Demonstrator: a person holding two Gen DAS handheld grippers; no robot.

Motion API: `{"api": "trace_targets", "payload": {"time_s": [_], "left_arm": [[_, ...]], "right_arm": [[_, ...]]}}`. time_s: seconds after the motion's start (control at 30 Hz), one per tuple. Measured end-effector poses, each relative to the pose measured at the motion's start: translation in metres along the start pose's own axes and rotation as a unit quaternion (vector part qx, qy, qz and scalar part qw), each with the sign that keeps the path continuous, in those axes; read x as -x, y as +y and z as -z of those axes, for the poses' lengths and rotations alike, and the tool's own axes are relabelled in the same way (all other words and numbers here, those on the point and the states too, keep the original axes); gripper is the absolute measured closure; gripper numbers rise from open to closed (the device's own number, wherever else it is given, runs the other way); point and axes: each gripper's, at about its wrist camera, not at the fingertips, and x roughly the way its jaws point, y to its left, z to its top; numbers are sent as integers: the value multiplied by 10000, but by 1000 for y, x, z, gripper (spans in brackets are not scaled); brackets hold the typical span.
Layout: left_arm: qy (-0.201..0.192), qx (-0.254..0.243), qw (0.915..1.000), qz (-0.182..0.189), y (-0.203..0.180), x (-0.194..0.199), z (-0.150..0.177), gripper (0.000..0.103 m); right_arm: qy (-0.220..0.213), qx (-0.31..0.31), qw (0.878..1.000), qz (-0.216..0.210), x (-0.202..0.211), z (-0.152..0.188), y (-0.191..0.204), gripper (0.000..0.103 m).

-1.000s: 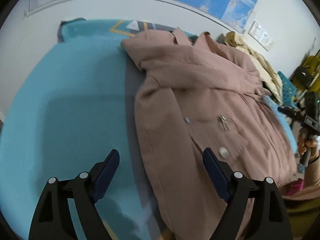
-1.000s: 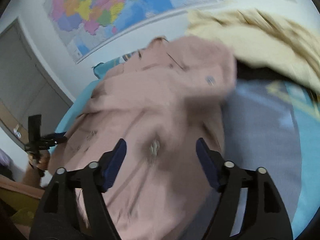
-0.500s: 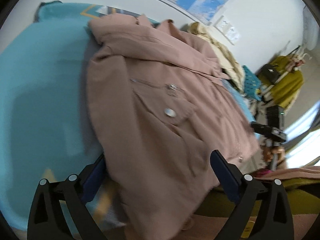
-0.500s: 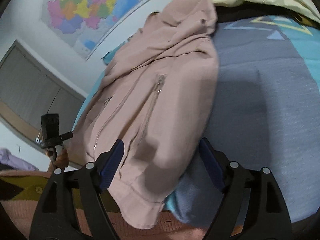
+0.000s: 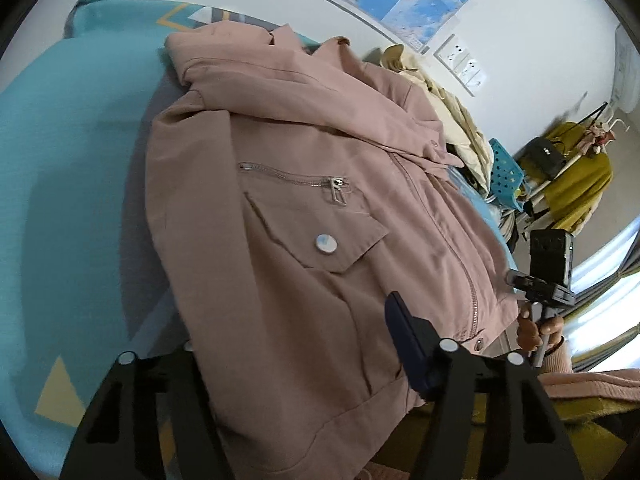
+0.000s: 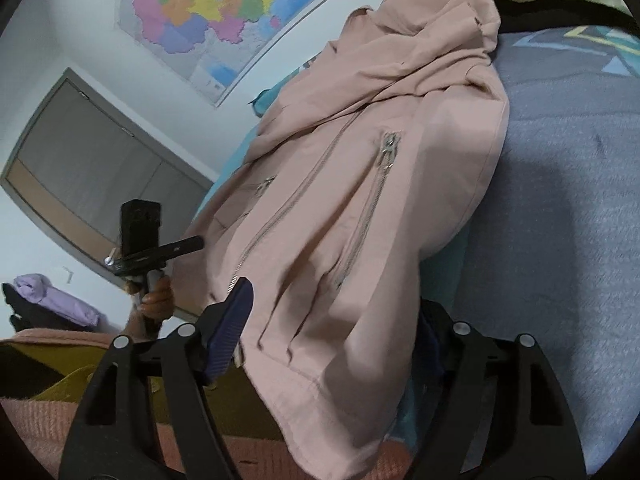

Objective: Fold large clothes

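1. The left gripper (image 5: pixel 296 344) is seen at the jacket's hem corner; its jaws are closing, with the hem fabric between them. One blue pad lies over the cloth, the other is hidden under it, so a firm pinch cannot be confirmed.
2. The right gripper (image 6: pixel 332 332) is placed at the jacket's other hem corner; its jaws are closing too, wide apart, with the hem draped between them. One pad is bare beside the cloth, the other is covered by it; no clamped grip is seen.
3. The pink jacket (image 5: pixel 304 184) is laid front up on the bed, zipped, collar at the far end, hem hanging over the near edge toward the grippers.
4. A flap pocket with a white snap button (image 5: pixel 325 243) and a zipped chest pocket are seen on the jacket front.
5. The bed (image 5: pixel 68 152), covered in teal with a grey panel, is exposed to both sides of the jacket.
6. A cream garment (image 5: pixel 448 108) is piled just beyond the jacket's collar.
7. A wall map (image 6: pixel 224 12) is hung behind the jacket's collar end.
8. A person's hand (image 6: pixel 154 300) is seen holding the left gripper's handle, beside the jacket's hem.
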Motion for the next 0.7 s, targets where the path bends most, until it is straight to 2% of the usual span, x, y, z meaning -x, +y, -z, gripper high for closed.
{"api": "trace_targets", "payload": {"time_s": [0.1, 0.13, 0.17, 0.2, 0.23, 0.27, 0.37, 0.47, 0.53, 0.63, 0.7], "left_arm": [[-63, 13, 10000, 1, -1, -1, -1, 37], [-75, 21, 10000, -59, -2, -3, -1, 48], [-8, 101, 9999, -83, -1, -6, -2, 75], [63, 215, 9997, -123, 1, -10, -3, 84], [106, 433, 9989, -127, 7, -11, -5, 93], [103, 593, 9982, -64, 12, -10, -7, 98], [-21, 864, 9962, 141, 18, 3, -9, 100], [-278, 862, 9957, 216, 12, 27, -12, 100], [-420, 806, 9956, 232, 7, 42, -15, 100], [-417, 760, 9961, 176, 8, 47, -14, 100], [-311, 698, 9971, 55, 12, 39, -9, 99]], "right_arm": [[53, 88, 9999, 116, -4, 2, 4, 31], [75, 115, 9998, 150, -6, 2, 6, 38], [87, 48, 9999, 138, -8, 2, 5, 55], [87, -92, 9999, 22, -8, 2, 2, 67], [98, -289, 9995, -98, -9, 2, -4, 93], [63, -424, 9988, -221, -7, 2, -8, 94], [-310, -557, 9961, -612, 12, 3, -5, 97], [-790, -472, 9908, -994, 38, 0, 9, 98], [-942, -334, 9893, -1062, 50, -1, 19, 98], [-832, -343, 9917, -917, 49, -1, 16, 98], [-554, -523, 9943, -741, 37, 5, 2, 96]]}}
